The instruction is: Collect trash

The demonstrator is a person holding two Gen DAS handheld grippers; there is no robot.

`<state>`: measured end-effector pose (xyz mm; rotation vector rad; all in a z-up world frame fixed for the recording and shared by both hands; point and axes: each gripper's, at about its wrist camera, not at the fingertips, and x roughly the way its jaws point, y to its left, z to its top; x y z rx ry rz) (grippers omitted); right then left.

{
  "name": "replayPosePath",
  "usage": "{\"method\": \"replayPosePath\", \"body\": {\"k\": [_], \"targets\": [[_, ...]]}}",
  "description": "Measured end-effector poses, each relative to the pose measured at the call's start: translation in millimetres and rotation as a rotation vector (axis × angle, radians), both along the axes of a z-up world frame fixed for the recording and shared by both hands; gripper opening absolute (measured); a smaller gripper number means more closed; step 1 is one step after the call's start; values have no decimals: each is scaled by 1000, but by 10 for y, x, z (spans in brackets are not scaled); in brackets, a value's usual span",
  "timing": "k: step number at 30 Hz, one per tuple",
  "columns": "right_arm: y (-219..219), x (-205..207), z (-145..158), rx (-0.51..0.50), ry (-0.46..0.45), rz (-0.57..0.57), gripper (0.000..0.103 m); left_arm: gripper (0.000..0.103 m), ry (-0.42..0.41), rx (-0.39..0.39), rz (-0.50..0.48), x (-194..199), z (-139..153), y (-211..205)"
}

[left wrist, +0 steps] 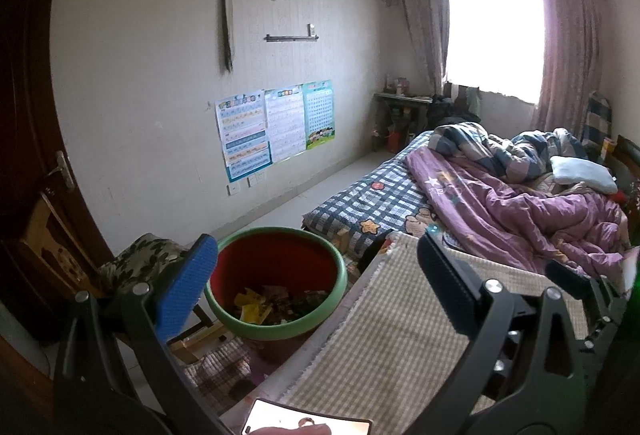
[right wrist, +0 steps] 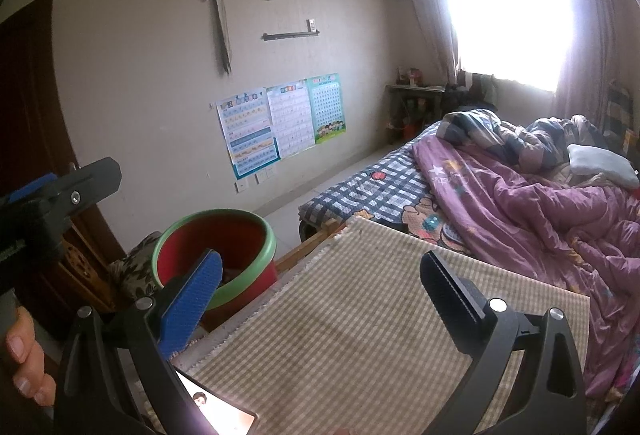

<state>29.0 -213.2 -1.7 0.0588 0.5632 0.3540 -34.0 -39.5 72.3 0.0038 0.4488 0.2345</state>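
Observation:
A green-rimmed red basin (left wrist: 276, 279) sits left of the table and holds yellow wrappers and other trash (left wrist: 256, 309). It also shows in the right wrist view (right wrist: 216, 239). My left gripper (left wrist: 316, 267) is open and empty, raised above the basin and the table's left edge. My right gripper (right wrist: 320, 279) is open and empty above the checked cloth (right wrist: 372, 319). The left gripper also shows at the far left of the right wrist view (right wrist: 60, 195). No loose trash shows on the cloth.
A phone with a lit screen (right wrist: 216, 411) lies at the table's near edge. A chair with a patterned cushion (left wrist: 144, 263) stands by the dark wooden door (left wrist: 28, 115). A bed with purple and plaid quilts (left wrist: 500, 195) lies right of the table.

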Motion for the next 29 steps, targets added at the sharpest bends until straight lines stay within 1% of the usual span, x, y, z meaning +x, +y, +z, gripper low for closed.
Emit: {"method": "replayPosePath", "body": {"k": [3,15,22,23,25,26,29], "targets": [[35,4,-19,1,3,5,96,98,16,-18,22,46,-39,92],[175,42,-70,-8,12,31,96,98,42,-38,72,116,-108,316],[187,73,-169,-11,41,30,96,98,47,-54,68,114,-160,377],[178,99,-219,-13,54,27,96,98,51,-64,70,118,-184,396],[118,178,-413,-26,105,2,96,98,73,-115,61,138,-267,491],[67,209,-516,-35,127,-18,96,98,86,-125,62,150,-299,519],[-184,329,-963,-79,231,-137,96,98,129,-116,85,177,-463,621]]}}
